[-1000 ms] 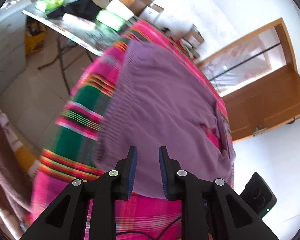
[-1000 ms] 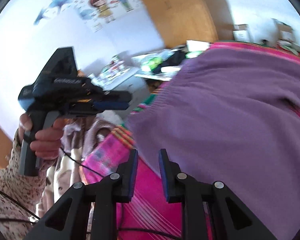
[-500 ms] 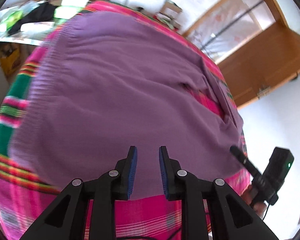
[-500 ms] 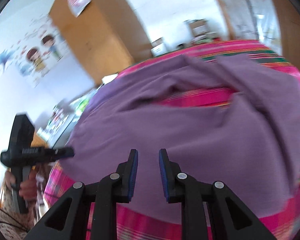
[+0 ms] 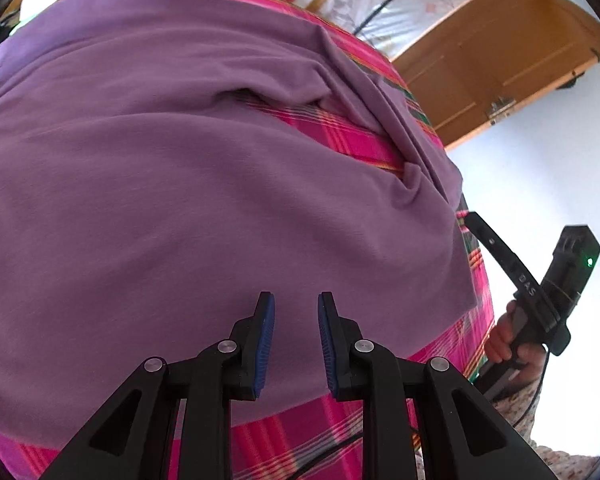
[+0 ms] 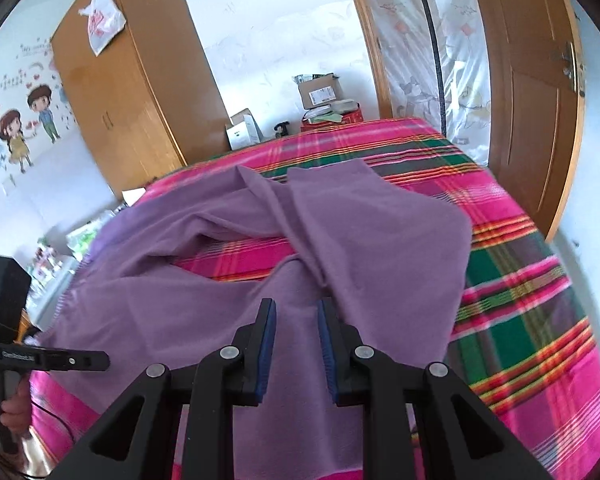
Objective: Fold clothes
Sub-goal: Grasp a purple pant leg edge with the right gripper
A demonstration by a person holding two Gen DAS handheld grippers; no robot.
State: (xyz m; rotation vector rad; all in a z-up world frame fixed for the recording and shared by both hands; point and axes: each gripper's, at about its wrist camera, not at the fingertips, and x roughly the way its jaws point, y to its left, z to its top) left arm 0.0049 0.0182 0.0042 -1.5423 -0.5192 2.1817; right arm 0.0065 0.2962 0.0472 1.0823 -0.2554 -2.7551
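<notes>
Your left gripper (image 5: 296,340) looks down on a purple garment (image 5: 180,180) that fills most of its view, so you see little of the room there: only a strip of the pink plaid bedspread (image 5: 340,136) showing through a gap in the cloth, a wooden door (image 5: 500,64) at the upper right, and your right hand (image 5: 508,340) with its tool beyond the bed's right edge. The right wrist view gives you the room instead: cartoon wall stickers (image 6: 24,120) at the far left, a wooden wardrobe (image 6: 132,92) with a plastic bag (image 6: 102,20) on top, boxes (image 6: 320,92) against the far wall, and the door (image 6: 528,80) on the right.

The garment (image 6: 260,280) lies spread on the bed, over the bedspread (image 6: 520,280). It is loose and wrinkled, with one part folded across towards the right. In that view your left gripper (image 6: 80,360) sits at the left edge.

Both grippers hold their blue pads slightly apart, with nothing between them. The right gripper (image 6: 296,344) hangs over the cloth's near part.
</notes>
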